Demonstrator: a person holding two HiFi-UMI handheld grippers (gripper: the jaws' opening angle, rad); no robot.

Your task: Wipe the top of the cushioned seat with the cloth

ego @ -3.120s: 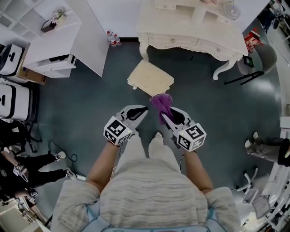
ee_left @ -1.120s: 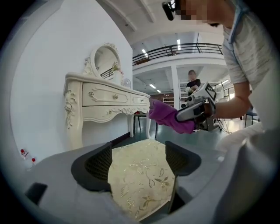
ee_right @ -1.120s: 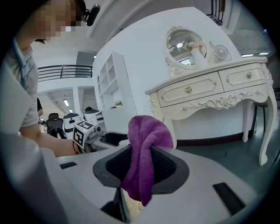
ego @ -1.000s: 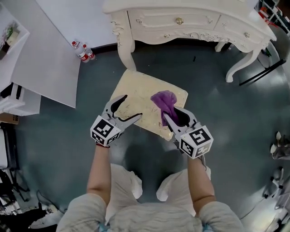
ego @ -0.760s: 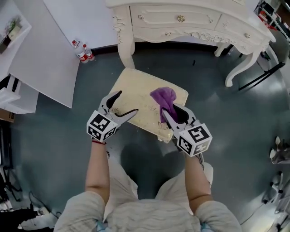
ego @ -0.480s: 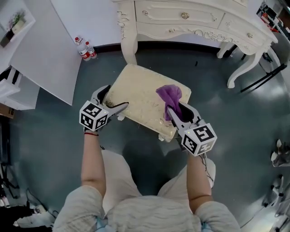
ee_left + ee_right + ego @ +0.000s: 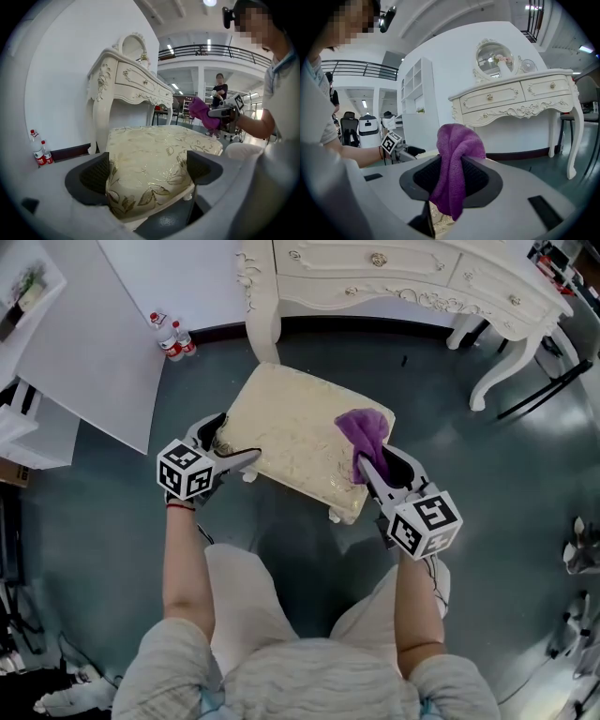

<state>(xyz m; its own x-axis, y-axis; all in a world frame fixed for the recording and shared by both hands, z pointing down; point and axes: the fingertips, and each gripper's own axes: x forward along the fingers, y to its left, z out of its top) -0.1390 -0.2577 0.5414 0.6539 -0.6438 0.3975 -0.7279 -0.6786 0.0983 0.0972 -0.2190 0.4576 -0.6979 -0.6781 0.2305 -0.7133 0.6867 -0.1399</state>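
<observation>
Far left, off the seat: 2 red-capped bottles stand on the dark floor beside a white panel.

L gripper is at the left corner of the cushioned seat. Its jaws are wide apart w/ that corner btwn them. In the left gripper view the cream, leaf-patterned cushion fills the gap and the pads sit just beside its sides. Can't tell if they touch.

The seat lies skewed: far corner near the dressing table's carved leg, near edge toward the person's knees.

R gripper is at the seat's right corner, jaws clamped on the purple cloth. The right gripper view shows the cloth bunched btwn the pads, a rounded lobe sticking up past the tips and a tail hanging below, w/ a bit of cushion fabric under it. From the head view the cloth is over the top's right corner. In the left gripper view it looks held up clear of the cushion.

Beyond the far edge stands the dressing table, white w/ gold knobs.
</observation>
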